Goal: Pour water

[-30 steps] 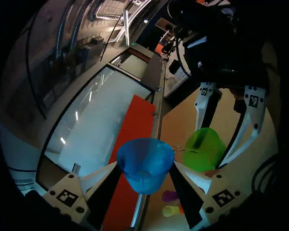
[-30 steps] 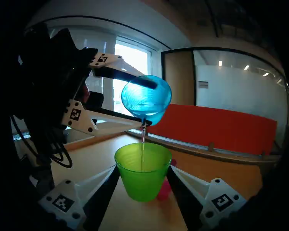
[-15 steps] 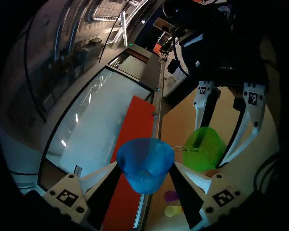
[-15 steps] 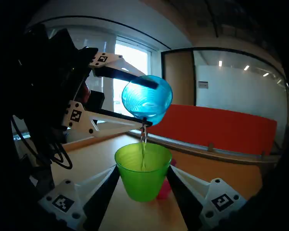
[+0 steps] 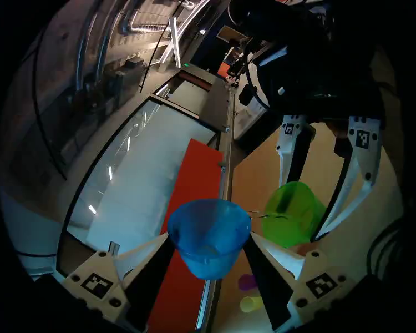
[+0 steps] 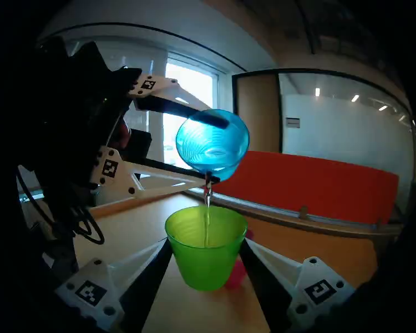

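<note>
Pouring a thin stream of water, the blue cup is pinched mid-wall between the fingers of the left gripper, just above the green cup pinched between the fingers of the right gripper. Both seem light, squeezable plastic, so hold gently.

Translucent glossy plastic: blue cup, green cup. Smooth matt wood-look surface: table.

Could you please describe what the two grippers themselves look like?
The left gripper and right gripper match: long, tapering white fingers with black inner pads, each finger carrying a square black-and-white marker near its base. Behind the left gripper's fingers sits a bulky black housing, with black cables looping beneath it.
</note>
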{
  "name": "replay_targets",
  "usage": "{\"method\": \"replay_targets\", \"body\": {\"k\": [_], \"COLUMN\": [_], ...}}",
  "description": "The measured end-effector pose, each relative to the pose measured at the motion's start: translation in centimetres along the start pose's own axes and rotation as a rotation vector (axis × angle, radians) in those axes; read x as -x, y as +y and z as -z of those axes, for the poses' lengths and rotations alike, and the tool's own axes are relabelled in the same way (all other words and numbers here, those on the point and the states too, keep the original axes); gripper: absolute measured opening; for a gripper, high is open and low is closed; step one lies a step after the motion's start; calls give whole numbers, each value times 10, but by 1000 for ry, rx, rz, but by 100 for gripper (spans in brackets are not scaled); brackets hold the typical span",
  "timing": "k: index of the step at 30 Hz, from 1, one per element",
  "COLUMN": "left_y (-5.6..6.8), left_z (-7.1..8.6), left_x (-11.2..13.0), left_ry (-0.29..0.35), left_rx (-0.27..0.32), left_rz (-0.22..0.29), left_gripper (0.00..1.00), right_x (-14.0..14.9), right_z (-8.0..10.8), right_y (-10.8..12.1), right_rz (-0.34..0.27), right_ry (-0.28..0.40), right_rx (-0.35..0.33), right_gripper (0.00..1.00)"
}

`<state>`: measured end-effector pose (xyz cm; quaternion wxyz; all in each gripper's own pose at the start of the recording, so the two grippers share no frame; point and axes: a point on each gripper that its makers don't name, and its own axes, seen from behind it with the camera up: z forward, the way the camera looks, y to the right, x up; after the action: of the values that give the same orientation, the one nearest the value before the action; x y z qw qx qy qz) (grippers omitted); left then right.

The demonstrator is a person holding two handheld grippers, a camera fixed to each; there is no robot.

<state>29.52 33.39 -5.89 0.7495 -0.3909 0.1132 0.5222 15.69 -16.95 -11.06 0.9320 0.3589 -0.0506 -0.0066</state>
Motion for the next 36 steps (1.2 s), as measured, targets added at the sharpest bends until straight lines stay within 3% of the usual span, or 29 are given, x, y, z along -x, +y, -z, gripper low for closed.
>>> {"method": "replay_targets", "body": {"k": [36], "left_y": [0], "left_z": [7], "left_x": [-7], "left_ry": [-2], "left_rx": [-6], "left_rz": [-65], "left_gripper": [84], "right_x": [1], "right_z": [5], "right_y": [-2], "right_rz": [7], "right_ry": [3], "right_rx": [4], "right_gripper": [87]}}
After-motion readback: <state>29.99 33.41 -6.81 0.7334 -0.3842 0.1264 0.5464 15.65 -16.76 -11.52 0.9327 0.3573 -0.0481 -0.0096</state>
